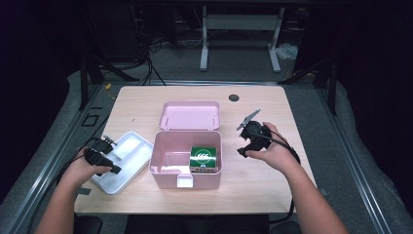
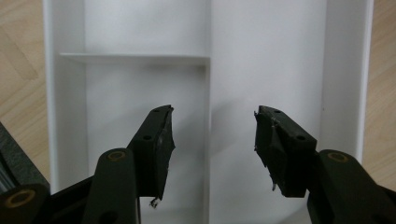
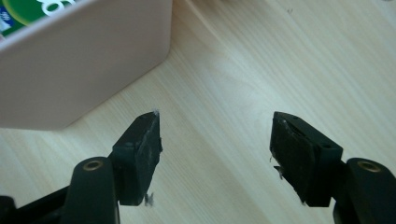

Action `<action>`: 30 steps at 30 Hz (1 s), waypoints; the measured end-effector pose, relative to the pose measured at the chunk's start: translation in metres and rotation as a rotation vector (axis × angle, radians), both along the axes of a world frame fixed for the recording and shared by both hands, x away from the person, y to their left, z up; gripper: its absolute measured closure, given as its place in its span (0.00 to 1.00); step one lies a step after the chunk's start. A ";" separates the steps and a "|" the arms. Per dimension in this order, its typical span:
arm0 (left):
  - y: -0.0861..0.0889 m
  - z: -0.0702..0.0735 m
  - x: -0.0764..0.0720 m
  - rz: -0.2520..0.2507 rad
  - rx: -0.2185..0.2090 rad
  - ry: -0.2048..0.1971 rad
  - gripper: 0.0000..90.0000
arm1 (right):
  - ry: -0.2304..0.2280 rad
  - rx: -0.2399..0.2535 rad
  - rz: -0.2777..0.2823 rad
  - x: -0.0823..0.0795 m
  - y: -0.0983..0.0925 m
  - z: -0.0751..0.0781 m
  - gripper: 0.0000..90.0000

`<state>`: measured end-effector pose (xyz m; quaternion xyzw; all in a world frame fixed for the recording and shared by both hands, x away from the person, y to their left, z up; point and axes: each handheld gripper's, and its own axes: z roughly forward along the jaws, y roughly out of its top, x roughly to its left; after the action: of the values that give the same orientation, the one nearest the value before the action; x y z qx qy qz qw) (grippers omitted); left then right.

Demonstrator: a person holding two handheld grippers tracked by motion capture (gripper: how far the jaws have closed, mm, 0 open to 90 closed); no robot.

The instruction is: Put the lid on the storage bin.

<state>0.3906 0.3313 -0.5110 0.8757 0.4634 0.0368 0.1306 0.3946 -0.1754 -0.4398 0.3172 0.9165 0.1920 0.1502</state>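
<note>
1. Pink box (image 1: 168, 168) stands open mid-table with its lid (image 1: 190, 115) leaning back; a green packet (image 1: 203, 157) sits in the corner nearest the right gripper (image 1: 247, 140).
2. White tray (image 2: 266, 60) lies directly under the left gripper (image 2: 212, 140) — jaws spread wide over a divider, holding nothing.
3. Right gripper hovers over bare table (image 3: 261, 70), the box wall off to its left; jaws well apart and empty.
4. Step in hand, as I judge it: sorting things between box and tray, both tools unloaded.
5. Next move likely calls for swinging the right gripper over the rim — then down onto the packet.
</note>
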 end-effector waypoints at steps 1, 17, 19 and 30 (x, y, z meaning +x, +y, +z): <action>0.001 0.001 0.002 0.010 -0.001 0.004 0.55 | 0.002 0.021 -0.015 -0.002 -0.001 -0.007 0.37; -0.010 0.006 0.022 -0.026 -0.009 0.077 0.77 | -0.028 0.140 -0.157 -0.029 -0.015 -0.058 0.41; -0.013 0.004 0.024 -0.032 0.008 0.090 0.80 | -0.031 0.154 -0.166 -0.030 -0.017 -0.060 0.41; -0.020 -0.009 0.036 -0.041 0.064 0.152 0.89 | -0.031 0.181 -0.185 -0.033 -0.020 -0.073 0.42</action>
<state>0.4264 0.3110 -0.5201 0.8889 0.4526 -0.0179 0.0678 0.3616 -0.1958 -0.5128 0.4099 0.8597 0.2640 0.1522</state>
